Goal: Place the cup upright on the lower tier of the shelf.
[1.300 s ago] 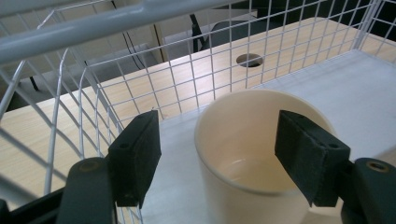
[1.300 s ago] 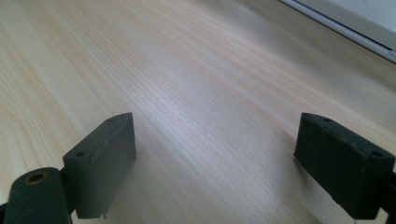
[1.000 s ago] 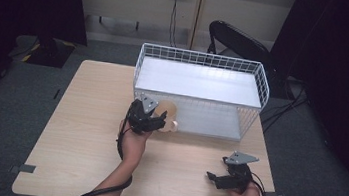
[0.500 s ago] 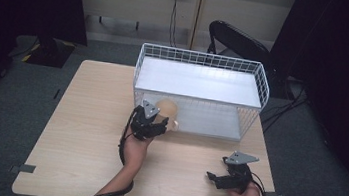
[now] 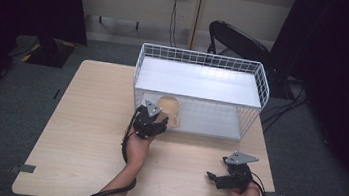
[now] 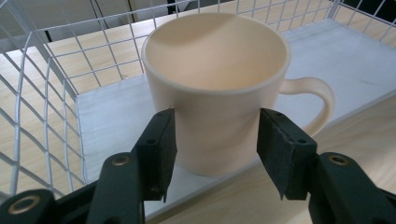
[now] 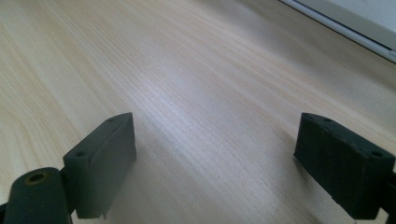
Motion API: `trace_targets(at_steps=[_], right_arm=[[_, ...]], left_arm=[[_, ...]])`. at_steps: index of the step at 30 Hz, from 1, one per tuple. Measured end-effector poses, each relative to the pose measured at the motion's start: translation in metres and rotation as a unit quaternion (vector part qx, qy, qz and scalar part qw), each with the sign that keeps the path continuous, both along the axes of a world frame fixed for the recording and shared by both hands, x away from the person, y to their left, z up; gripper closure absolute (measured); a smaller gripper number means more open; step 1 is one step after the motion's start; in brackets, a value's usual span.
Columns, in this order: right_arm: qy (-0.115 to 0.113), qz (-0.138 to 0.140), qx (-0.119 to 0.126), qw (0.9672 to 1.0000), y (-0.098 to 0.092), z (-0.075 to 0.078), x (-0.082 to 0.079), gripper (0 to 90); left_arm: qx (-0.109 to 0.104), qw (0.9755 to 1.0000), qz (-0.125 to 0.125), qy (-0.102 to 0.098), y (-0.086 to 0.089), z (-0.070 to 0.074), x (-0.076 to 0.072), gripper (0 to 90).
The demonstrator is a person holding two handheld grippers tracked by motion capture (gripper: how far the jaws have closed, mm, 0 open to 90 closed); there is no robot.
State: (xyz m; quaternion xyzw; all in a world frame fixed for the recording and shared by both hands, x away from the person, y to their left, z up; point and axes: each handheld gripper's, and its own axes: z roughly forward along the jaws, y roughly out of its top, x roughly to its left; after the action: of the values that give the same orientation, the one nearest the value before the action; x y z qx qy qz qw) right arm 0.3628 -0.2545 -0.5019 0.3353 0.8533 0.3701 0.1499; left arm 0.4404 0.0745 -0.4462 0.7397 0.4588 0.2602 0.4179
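While your left claw [image 6: 212, 154] sits at the open front of the wire basket [image 5: 263, 83], its two jaws stand either side of the cream mug [image 6: 217, 88], and that is the step in hand by my reading: the mug is going onto, or coming off, the basket's white floor. In the left gripper view the left pad looks to touch the mug's wall and the right pad sits just beside it, so I cannot tell whether you are gripping or merely bracketing it. The mug stands upright on the near left part of the white floor, just inside the front edge, handle pointing to the right in that view. From the high view it shows through the mesh just beyond your left hand [image 5: 138, 146].

If you mean to lift it, you need both pads square on the wall below the rim, then a straight pull toward yourself, clear of the wire edge. If you mean to leave it, spread the jaws and back out level so you don't drag it off the lip.

Your right claw [image 7: 224, 163] is wide and holds nothing, low over bare wood at the near right of the bench [image 5: 89, 118].

The bench is pale wood, uncluttered apart from the basket at its far side. Beyond it, grey carpet, dark curtains on both sides, a black chair [image 5: 240, 40] behind the basket and a cable running down from a wall socket.
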Motion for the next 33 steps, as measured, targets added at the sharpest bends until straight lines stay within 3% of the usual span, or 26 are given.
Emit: trace_targets(at_steps=[13,19,23,28,33], right_arm=[[0.000,0.000,0.000,1.0000,0.000,0.000,0.000,11.9],[0.000,0.000,0.000,1.0000,0.000,0.000,0.000,11.9],[0.000,0.001,0.001,1.0000,0.000,0.000,0.000,11.9],[0.001,0.001,0.001,1.0000,0.000,0.000,0.000,11.9],[0.001,0.001,0.001,1.0000,0.000,0.000,0.000,11.9]], left_arm=[[0.007,1.0000,0.005,0.000,-0.003,-0.001,0.008,48.1],[-0.003,1.0000,-0.005,0.007,0.003,-0.002,0.000,36.2],[-0.018,0.9994,-0.015,0.025,0.011,-0.004,-0.006,24.7],[-0.007,0.9985,-0.035,0.040,0.017,-0.005,-0.013,22.4],[0.001,0.9979,-0.051,0.040,0.021,-0.007,-0.018,19.2]])
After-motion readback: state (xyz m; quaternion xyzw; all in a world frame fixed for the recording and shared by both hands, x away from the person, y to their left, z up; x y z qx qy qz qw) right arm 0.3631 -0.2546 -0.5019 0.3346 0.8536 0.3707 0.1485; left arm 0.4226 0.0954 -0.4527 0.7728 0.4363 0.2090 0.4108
